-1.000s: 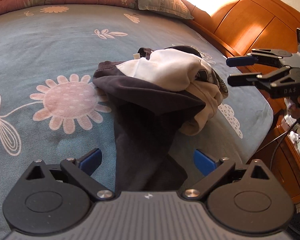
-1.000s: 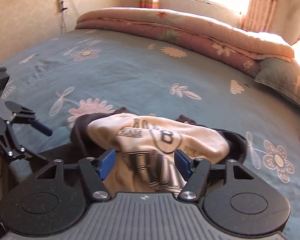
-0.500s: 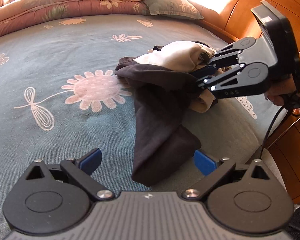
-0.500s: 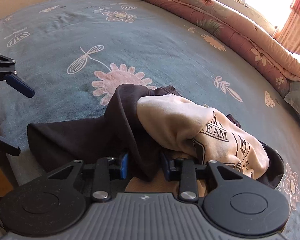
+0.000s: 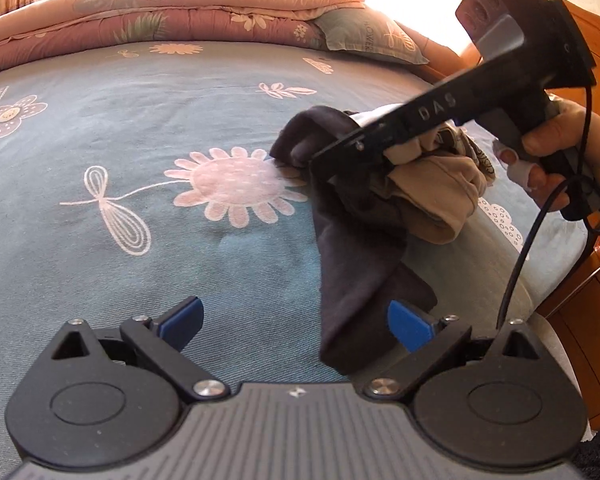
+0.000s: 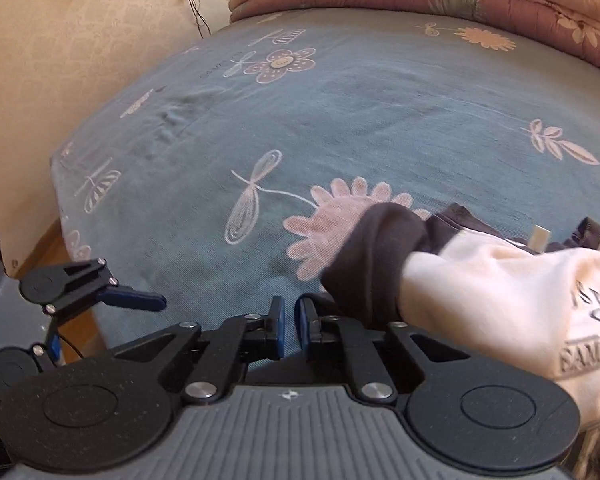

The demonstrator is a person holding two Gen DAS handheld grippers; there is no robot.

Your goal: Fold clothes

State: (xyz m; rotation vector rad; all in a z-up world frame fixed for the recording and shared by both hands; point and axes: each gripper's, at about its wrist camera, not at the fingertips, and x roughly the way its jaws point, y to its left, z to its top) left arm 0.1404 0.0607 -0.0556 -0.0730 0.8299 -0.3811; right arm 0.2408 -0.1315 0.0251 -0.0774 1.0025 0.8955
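A: Going from the left, what is the left gripper (image 5: 296,322) doing?

B: It is hovering low over the bed (image 5: 100,120) with its 2 blue-tipped fingers (image 5: 182,317) spread wide and holding nothing. The dark sleeve end (image 5: 364,320) is lying between them, but neither tip is touching it as far as I can tell.

A: And on the right?

B: The right gripper (image 6: 290,330) is sitting at the dark sleeve fabric. Its 2 fingers (image 6: 277,326) are drawn nearly together, and a narrow gap is showing between the blue pads. In the left wrist view its tips are buried in the dark cloth, so I cannot tell whether it is pinching a fold or only resting beside it.

A: How far along is the folding?

B: Barely begun, I would judge. The sweatshirt (image 5: 432,184) is lying in 1 crumpled heap near the right edge of the bed, just beside the big pink flower print (image 5: 236,184). Nothing is lying flat yet, and no neat fold is showing. Spreading it out, squaring the sleeves and making every fold are all waiting to be done.

A: How is the garment looking?

B: It is looking soft and thick: a cream body (image 6: 500,300) with dark printed lettering, dark brown sleeves, 1 long sleeve trailing toward the near edge, and a small white tag (image 6: 539,237) poking up from the neck.
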